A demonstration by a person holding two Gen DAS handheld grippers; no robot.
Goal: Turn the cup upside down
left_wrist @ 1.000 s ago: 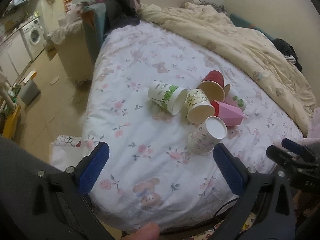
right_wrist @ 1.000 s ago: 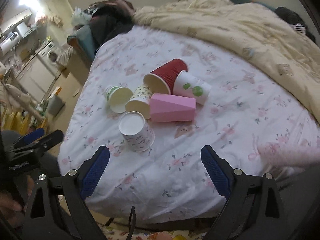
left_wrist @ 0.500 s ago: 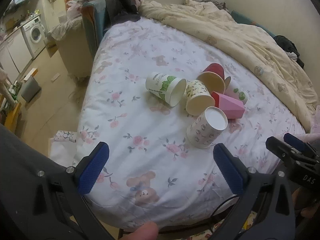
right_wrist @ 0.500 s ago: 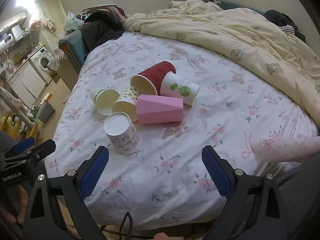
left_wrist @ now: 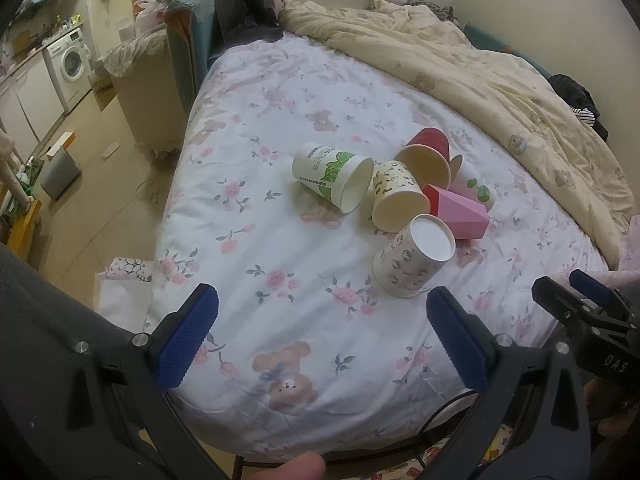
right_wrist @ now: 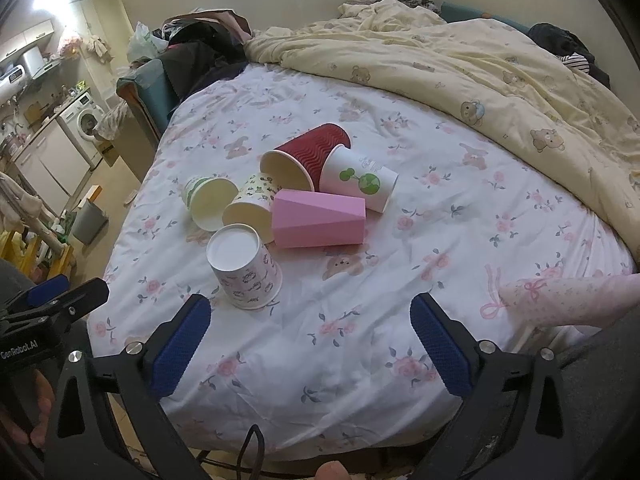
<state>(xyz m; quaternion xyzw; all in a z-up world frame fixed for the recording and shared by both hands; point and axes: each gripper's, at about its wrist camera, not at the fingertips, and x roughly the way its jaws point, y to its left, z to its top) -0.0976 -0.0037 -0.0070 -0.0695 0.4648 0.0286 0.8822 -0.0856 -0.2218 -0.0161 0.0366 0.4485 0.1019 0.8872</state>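
Note:
Several cups lie in a cluster on the floral bed sheet. A white patterned cup stands upside down, base up, nearest me; it also shows in the right wrist view. On their sides lie a green-print cup, a cream patterned cup, a red ribbed cup, a pink faceted cup and a white cup with a green globe. My left gripper is open and empty at the bed's near edge. My right gripper is open and empty, just short of the patterned cup.
A cream duvet is heaped along the far and right side of the bed. A chair piled with clothes stands at the bed's far left corner. A washing machine and a grey bin are on the floor at the left.
Both grippers have pulled back and tilted up a little, so the cups sit slightly farther off and more of the room shows. The cups have not moved.

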